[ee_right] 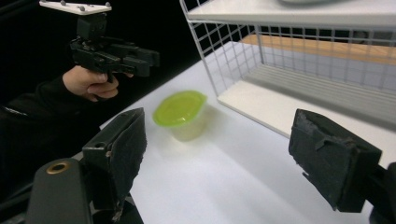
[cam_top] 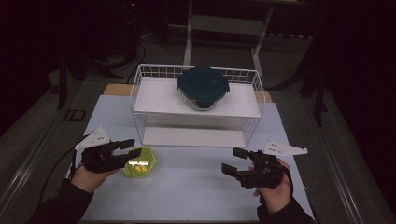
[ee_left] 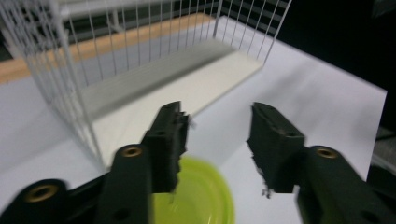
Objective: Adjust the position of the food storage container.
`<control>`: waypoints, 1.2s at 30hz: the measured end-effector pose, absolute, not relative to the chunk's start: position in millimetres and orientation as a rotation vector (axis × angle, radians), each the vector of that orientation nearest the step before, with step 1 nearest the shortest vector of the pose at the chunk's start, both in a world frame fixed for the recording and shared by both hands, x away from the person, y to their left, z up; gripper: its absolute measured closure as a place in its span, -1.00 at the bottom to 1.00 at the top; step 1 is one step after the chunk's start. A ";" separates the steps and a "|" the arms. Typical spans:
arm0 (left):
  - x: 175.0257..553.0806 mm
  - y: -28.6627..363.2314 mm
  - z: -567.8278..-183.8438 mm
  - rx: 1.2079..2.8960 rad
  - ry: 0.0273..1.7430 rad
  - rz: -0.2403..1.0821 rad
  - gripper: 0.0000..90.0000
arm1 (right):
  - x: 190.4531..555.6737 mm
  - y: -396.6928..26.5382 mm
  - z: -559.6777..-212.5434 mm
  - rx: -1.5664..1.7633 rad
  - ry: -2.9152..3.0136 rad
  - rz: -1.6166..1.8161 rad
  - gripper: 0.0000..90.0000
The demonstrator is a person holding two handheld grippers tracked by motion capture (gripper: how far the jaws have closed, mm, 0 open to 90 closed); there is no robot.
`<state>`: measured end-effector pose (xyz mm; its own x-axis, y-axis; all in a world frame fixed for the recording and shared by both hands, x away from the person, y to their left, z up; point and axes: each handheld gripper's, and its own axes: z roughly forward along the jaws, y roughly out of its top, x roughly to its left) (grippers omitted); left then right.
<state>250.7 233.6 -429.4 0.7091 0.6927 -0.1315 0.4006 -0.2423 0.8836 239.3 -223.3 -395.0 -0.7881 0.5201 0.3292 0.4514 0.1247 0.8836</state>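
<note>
Over the yellow cup (cam_top: 140, 162) I've got my left gripper (cam_top: 132, 149), jaws apart, nothing held; right gripper (cam_top: 234, 161) gapes wide nearby.

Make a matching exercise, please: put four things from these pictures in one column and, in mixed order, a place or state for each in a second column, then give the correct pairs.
Things
1. green cup
2. round container with dark lid
3. left tool
4. right tool

Places or states
A. on the top shelf of the white wire rack
B. open, above the cup
C. on the table, in front of the rack
D. open, with nothing between its jaws

Pairs: 1-C, 2-A, 3-B, 4-D
</note>
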 end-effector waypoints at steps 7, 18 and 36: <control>253.4 252.5 -453.0 1.923 0.946 0.349 0.65 | 224.9 -238.3 -408.6 1.029 2.280 1.793 -0.58; 250.0 286.5 -491.6 1.990 1.081 0.402 0.95 | 220.2 -253.0 -419.4 1.088 2.246 1.789 -0.58; 270.1 278.2 -536.2 2.057 1.025 0.292 0.95 | 220.8 -254.7 -423.9 1.107 2.249 1.803 -0.58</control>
<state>270.1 278.2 -536.2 0.6447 0.7522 -0.1367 0.5668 -0.3503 0.7457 220.8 -254.7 -423.9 -0.7416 0.5534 0.3792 0.4905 0.0616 0.8693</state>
